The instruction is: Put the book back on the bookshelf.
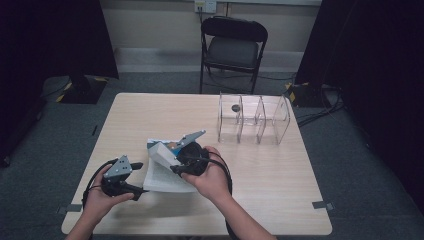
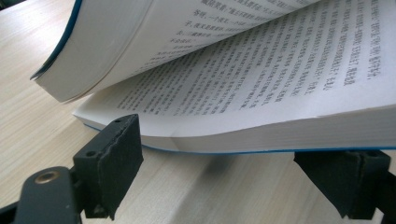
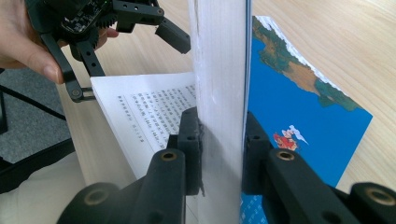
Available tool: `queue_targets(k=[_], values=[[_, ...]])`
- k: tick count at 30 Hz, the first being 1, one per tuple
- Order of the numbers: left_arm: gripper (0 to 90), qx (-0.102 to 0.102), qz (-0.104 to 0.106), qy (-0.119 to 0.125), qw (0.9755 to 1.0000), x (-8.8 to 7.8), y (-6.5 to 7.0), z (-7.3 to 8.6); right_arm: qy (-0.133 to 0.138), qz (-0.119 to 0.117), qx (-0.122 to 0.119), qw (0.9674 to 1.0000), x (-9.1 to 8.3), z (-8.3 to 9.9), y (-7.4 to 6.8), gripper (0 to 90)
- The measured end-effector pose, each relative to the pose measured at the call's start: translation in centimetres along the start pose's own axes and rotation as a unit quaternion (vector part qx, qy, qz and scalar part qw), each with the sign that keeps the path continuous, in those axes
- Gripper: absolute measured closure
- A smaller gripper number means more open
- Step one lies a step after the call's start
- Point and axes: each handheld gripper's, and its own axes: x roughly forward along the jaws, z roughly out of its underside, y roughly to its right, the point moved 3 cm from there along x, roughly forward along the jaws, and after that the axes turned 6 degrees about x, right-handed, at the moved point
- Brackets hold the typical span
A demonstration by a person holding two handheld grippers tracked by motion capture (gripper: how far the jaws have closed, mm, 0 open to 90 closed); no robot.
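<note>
Now the right gripper (image 3: pixel 223 140) pinches the book's (image 1: pixel 162 170) lifted half; the left gripper (image 2: pixel 243 154), fingers wide apart and empty, should pin the lower pages at frame bottom.

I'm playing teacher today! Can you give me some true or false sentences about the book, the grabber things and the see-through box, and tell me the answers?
1. The right gripper is pinching a thick stack of the book's pages. True.
2. The left gripper is squeezing the book shut. False: its jaws stand open, wide apart, at the book's edge, and the book lies open.
3. The book's cover is blue. True.
4. The clear divider box is full of books. False: its slots hold no books; a small dark thing shows at one end.
5. A black chair stands beyond the far side of the table. True.
</note>
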Motion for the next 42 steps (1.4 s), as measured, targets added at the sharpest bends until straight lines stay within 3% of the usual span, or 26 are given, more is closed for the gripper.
queue_targets(k=[5, 9, 19, 30, 36, 42], values=[[10.6, 0.0, -0.004, 0.008, 1.0, 0.2, -0.2, -0.8, -0.006, -0.002, -0.003, 1.0, -0.3, 0.0, -0.1, 75.2], [9.5, 0.02, -0.008, 0.001, 0.9998, 0.4, 0.0, -1.5, -0.013, -0.004, -0.004, 0.9999, -0.6, 0.1, -0.2, 75.2], [2.9, 0.016, -0.019, 0.013, 0.9996, 0.4, -0.4, -2.3, -0.009, -0.006, -0.011, 0.9999, -0.8, 0.4, -0.3, 75.2], [0.0, 0.029, -0.001, 0.015, 0.9995, 0.6, -0.2, -3.0, -0.013, -0.013, -0.018, 0.9997, -1.2, 0.4, -0.6, 75.1], [0.0, 0.033, 0.003, 0.027, 0.9991, 0.4, -0.2, -3.3, -0.015, -0.015, -0.022, 0.9995, -1.3, 0.5, -1.1, 75.1], [0.0, 0.043, 0.003, 0.016, 0.999, 0.4, -0.2, -3.7, -0.015, -0.015, -0.023, 0.9995, -1.5, 0.5, -1.1, 75.1]])
